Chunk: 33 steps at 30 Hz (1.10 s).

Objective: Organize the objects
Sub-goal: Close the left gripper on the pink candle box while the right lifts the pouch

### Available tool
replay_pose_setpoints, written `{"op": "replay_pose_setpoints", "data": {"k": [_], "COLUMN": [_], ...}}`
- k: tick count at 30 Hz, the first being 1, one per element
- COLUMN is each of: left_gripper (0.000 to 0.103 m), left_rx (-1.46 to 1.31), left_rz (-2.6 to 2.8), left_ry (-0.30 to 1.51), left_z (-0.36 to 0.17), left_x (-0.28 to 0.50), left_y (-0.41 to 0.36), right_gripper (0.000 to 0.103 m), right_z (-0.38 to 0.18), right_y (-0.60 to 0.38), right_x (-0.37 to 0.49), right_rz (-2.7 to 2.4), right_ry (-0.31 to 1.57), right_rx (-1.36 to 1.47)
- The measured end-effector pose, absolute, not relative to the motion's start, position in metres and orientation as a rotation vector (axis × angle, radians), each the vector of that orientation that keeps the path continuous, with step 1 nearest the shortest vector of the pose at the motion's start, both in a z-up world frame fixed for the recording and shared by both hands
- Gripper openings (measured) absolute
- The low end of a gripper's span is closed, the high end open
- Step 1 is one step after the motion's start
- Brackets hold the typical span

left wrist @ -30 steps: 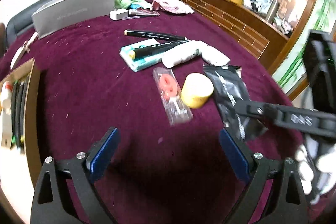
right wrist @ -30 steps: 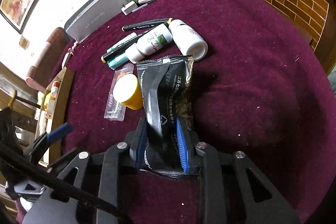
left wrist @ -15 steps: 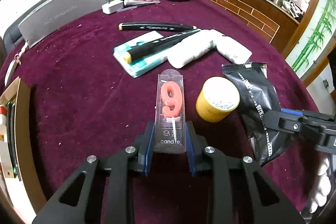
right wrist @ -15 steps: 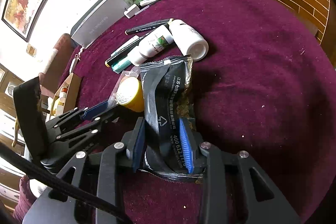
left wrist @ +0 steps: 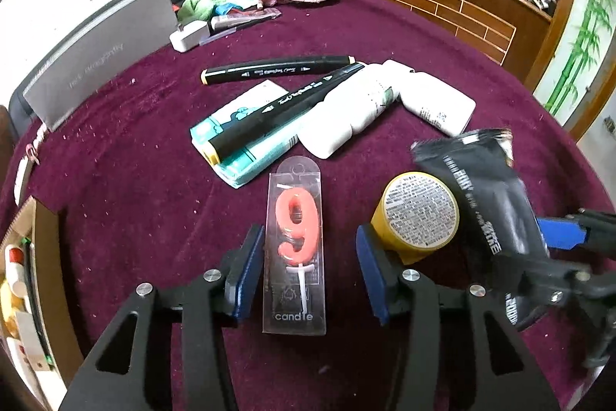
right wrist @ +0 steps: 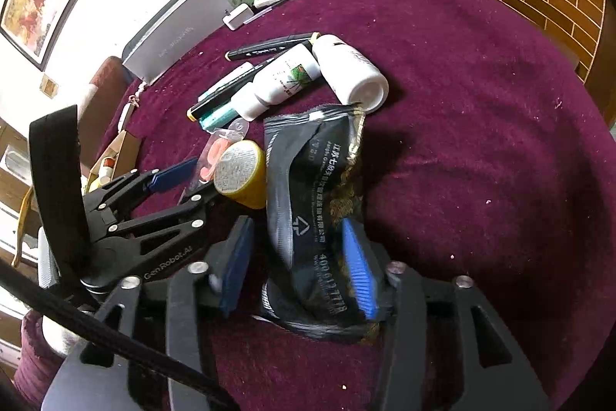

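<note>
**While straddling the candle pack: barely started, nothing in a firm grip**

Left gripper (left wrist: 308,272): jaws spread wide, lowered either side of candle pack (left wrist: 294,257), near pad just beside one long edge, clear gap at the other. No hold on it. Lying flat on maroon table (left wrist: 115,180), "9" face up, lower end between the pads.

Right gripper (right wrist: 296,268): jaws part open around black pouch (right wrist: 312,203). Resting against one blue pad, visibly clear of the other, so loosely framed, not pinched. Pouch propped up off the cloth at the near end, blurred in the left view; cannot tell whether lifted or slumping.

Progress, judged from layout: early. Central pile unsorted, with yellow tub (left wrist: 417,214) touching the pouch, two black markers (left wrist: 277,70), one of them lying across teal pack (left wrist: 246,141), and white bottles (left wrist: 346,118) just beside. Cardboard box (left wrist: 23,257) at left table edge already holding a few small items; probably the drop-off, not certain.

Left to do: close on candle pack, get a real pinch on the pouch, move both, then clear the remaining pile.
</note>
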<state>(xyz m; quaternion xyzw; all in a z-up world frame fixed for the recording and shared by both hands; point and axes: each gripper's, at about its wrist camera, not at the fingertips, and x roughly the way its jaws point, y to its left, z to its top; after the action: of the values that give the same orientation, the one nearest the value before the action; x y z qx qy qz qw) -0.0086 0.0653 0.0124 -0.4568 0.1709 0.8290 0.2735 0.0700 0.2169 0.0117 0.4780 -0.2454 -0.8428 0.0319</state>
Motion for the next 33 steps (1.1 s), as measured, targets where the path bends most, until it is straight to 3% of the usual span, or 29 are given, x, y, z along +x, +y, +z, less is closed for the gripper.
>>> {"op": "replay_pose_setpoints", "data": {"k": [1, 2, 15, 19, 21, 27, 33], "left_gripper": [0.028, 0.023, 0.023, 0.023, 0.023, 0.023, 0.023], "left_rx": [-1.232, -1.228, -1.147, -1.123, -1.109, -1.085, -1.056], "left_rz": [2.226, 2.231, 2.252, 2.245, 2.247, 2.26, 2.299], "left_ry": [0.432, 0.423, 0.106, 0.073, 0.062, -0.019, -0.099], "left_z": [0.013, 0.014, 0.055, 0.061, 0.064, 0.07, 0.075], "left_x": [-0.008, -0.007, 0.029, 0.045, 0.052, 0.07, 0.089], "left_y": [0.061, 0.058, -0.015, -0.03, -0.038, -0.07, -0.111], "right_gripper": [0.057, 0.057, 0.057, 0.032, 0.026, 0.021, 0.015], "right_z": [0.011, 0.012, 0.01, 0.012, 0.017, 0.023, 0.033], "right_y": [0.216, 0.213, 0.197, 0.206, 0.215, 0.225, 0.216], "right_x": [0.069, 0.068, 0.054, 0.058, 0.066, 0.086, 0.108], "right_rz": [-2.6, -2.608, -2.758, -2.749, -2.727, -2.676, -2.654], "right_ry": [-0.752, -0.739, -0.545, -0.611, -0.693, -0.833, -0.853], "right_rx": [1.476, 1.477, 1.531, 1.503, 1.46, 1.417, 1.358]}}
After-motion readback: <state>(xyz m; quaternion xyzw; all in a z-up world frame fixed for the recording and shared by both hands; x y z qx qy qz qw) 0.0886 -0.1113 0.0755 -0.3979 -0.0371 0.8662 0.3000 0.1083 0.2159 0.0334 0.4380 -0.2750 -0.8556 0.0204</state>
